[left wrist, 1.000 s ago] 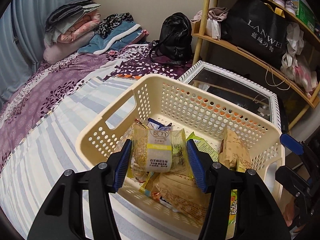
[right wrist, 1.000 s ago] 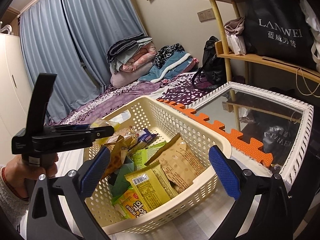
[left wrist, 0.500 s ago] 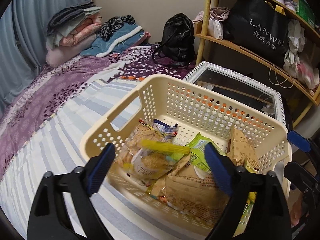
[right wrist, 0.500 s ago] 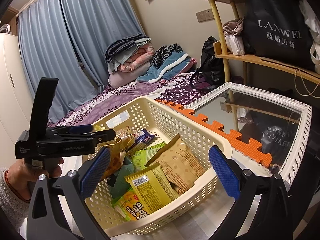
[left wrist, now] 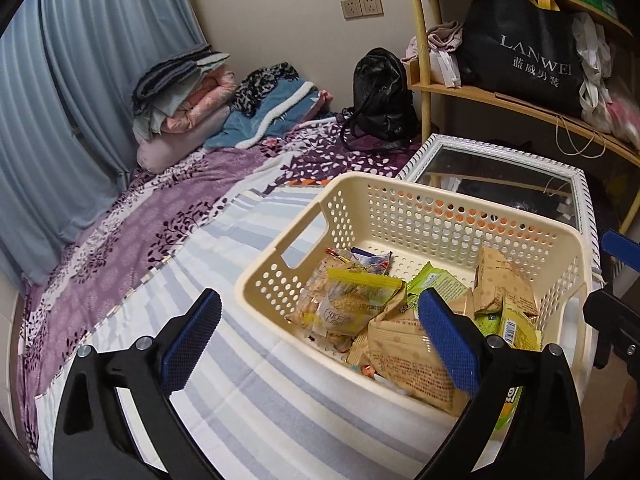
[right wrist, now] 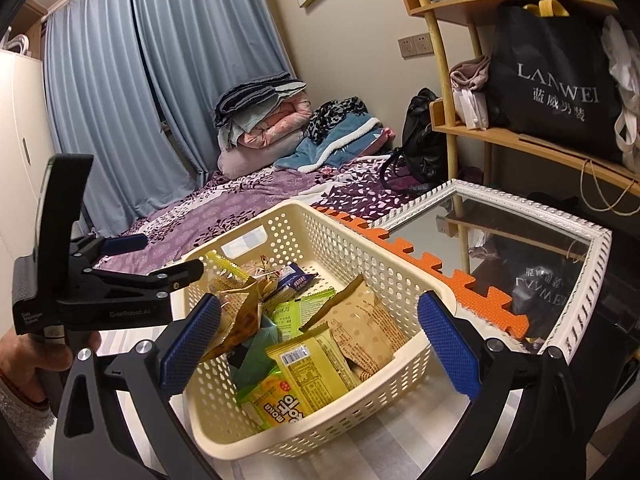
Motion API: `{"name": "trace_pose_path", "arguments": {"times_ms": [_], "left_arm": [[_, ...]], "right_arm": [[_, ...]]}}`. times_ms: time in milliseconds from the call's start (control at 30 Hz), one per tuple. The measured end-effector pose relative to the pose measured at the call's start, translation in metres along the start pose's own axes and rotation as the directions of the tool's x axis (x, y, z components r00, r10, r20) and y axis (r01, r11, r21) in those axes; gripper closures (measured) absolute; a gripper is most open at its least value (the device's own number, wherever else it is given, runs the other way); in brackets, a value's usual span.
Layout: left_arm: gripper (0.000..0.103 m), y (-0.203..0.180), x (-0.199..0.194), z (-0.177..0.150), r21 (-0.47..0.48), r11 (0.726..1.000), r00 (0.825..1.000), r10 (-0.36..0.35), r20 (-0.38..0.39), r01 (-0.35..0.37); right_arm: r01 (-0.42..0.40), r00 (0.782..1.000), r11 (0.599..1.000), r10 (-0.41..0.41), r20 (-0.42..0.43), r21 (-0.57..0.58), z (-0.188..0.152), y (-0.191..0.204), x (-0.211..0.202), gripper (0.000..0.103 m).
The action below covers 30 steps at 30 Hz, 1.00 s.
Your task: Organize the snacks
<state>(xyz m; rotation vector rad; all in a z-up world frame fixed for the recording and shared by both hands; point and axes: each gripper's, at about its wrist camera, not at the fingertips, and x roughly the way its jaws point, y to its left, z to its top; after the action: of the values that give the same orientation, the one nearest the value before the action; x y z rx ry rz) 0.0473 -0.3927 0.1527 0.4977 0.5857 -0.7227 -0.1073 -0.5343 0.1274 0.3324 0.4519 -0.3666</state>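
left wrist cam up close, angled down over the basket (left wrist: 400, 208) from its near-left corner, right wrist cam close too, lower from the other side, both catching basket, bed (left wrist: 168, 216), shelf (right wrist: 520, 140)

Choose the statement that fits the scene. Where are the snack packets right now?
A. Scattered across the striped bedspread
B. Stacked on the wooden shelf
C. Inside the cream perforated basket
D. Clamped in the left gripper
C: the snack packets lie inside the cream basket, and the left gripper is open and holds nothing.

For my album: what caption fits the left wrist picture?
Open left tongs hang over a cream basket full of snack packets on the striped bed.
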Motion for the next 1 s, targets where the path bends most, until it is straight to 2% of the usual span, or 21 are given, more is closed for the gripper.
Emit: {"name": "trace_pose_path", "arguments": {"times_ms": [233, 433, 667, 833, 1000], "left_arm": [[0.003, -0.001, -0.032, -0.005, -0.045, 0.998, 0.998, 0.048, 0.039, -0.046], [0.003, -0.006, -0.056, -0.019, -0.047, 0.993, 0.992, 0.11, 0.065, -0.107], [0.003, -0.012, -0.08, -0.033, -0.077, 0.993, 0.992, 0.091, 0.084, -0.084], [0.003, -0.02, -0.087, -0.045, -0.077, 0.996, 0.997, 0.055, 0.062, -0.05], [0.003, -0.029, -0.09, -0.053, -0.064, 0.994, 0.994, 0.092, 0.052, -0.089]], "right_arm": [[0.01, 1.0, 0.999, -0.009, 0.012, -0.04, -0.002, 0.009, -0.021, 0.005], [0.018, 1.0, 0.997, -0.017, 0.017, -0.071, -0.005, 0.015, -0.038, 0.005], [0.035, 0.999, 0.995, -0.033, 0.016, -0.094, -0.011, 0.016, -0.054, 0.005], [0.039, 0.999, 0.993, -0.038, 0.013, -0.108, -0.015, 0.018, -0.061, 0.005], [0.042, 0.999, 0.991, -0.042, 0.005, -0.124, -0.019, 0.02, -0.064, 0.005]]}}
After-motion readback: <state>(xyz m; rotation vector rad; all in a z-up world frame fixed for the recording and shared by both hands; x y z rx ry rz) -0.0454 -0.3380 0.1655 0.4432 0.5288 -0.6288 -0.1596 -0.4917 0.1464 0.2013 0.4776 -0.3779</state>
